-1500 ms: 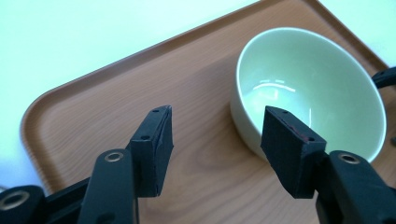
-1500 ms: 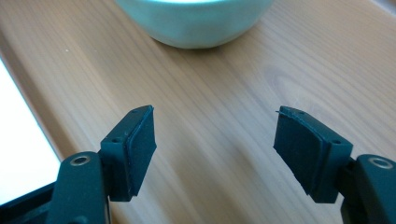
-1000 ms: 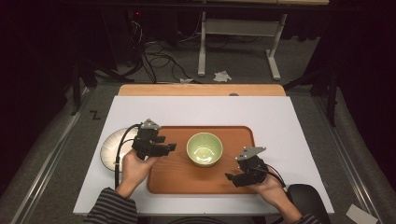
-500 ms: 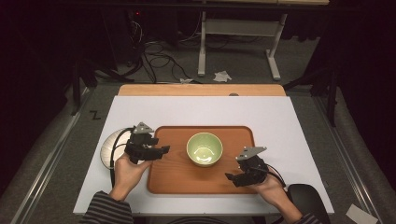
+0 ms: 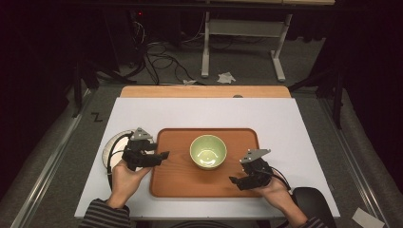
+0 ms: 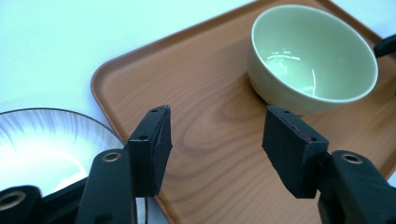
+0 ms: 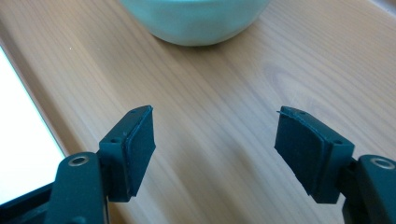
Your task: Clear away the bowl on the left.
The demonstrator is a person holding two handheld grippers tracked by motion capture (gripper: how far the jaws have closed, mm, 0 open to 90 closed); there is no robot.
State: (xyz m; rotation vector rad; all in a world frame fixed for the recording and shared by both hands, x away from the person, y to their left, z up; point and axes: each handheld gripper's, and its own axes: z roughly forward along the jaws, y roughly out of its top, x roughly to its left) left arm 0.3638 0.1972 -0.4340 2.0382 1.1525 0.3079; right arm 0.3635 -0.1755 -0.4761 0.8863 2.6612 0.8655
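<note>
A dark room with cables and a metal stand on the floor surrounds a table covered by a white sheet (image 5: 285, 118), on which a wooden tray (image 5: 180, 183) lies. Read left to right: a ribbed glass plate (image 5: 110, 148) sits on the sheet just off the tray's left edge, partly under the left gripper (image 5: 160, 155). In the left gripper view that gripper (image 6: 215, 140) hangs released, jaws spread with bare wood between them; the glass plate (image 6: 42, 149) lies to its lower left, and the green bowl (image 6: 312, 56) stands ahead and to the right, well beyond the fingertips. In the high view the green bowl (image 5: 208, 152) rests upright and empty on the tray, between the two grippers and apart from both. The right gripper (image 5: 234, 180) is likewise released over the tray's near right part; in the right gripper view it (image 7: 215, 149) shows only wood grain between its open jaws, with the bowl's rounded underside (image 7: 196, 21) ahead of the fingertips.

Step in hand, as judged: an approach to the bowl, with nothing yet grasped. The next move calls for one gripper to advance until the bowl's rim or wall lies between its pads, then to close firmly without tipping the smooth ceramic.
</note>
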